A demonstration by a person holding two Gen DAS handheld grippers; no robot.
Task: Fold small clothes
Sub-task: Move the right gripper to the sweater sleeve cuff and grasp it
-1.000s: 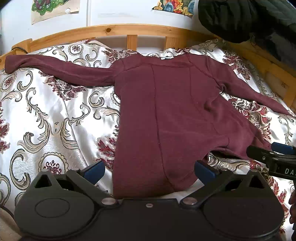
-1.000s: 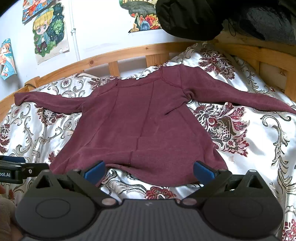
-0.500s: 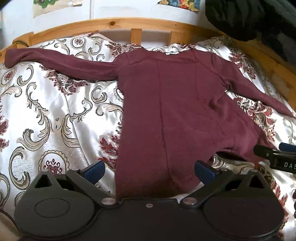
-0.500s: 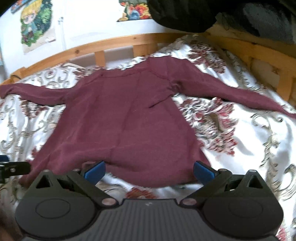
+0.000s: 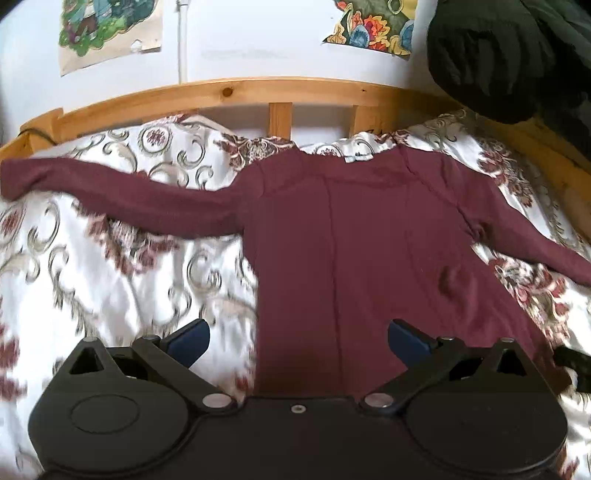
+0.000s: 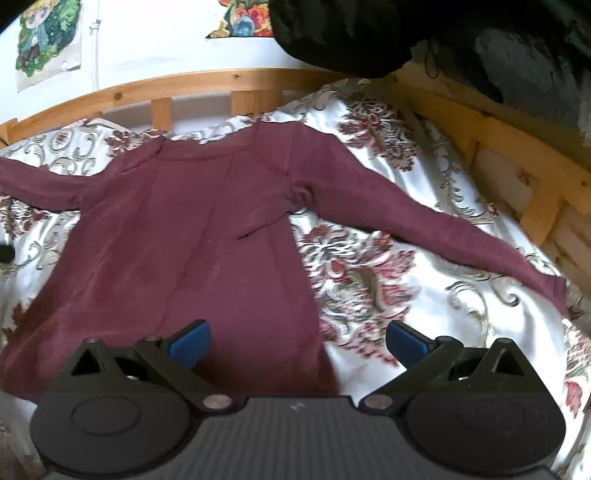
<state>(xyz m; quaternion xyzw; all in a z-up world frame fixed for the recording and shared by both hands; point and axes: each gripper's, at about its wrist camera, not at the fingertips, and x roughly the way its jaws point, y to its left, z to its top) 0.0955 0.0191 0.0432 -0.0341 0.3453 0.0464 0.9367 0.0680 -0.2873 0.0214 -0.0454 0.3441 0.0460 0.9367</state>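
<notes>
My left gripper [image 5: 297, 341] and right gripper [image 6: 298, 341] both stand wide apart and hold nothing, low in each frame over the hem. The shirt [image 5: 369, 258] lies flat in the middle of the bedspread [image 5: 110, 288], both sleeves spread out. I judge no fold is made yet; everything is left. A wooden rail [image 5: 229, 90] and dark clothes [image 6: 351, 33] sit above, not blocking.

Soft daylight, motion blur on the bedspread [image 5: 110, 280], fisheye bending at edges.
</notes>
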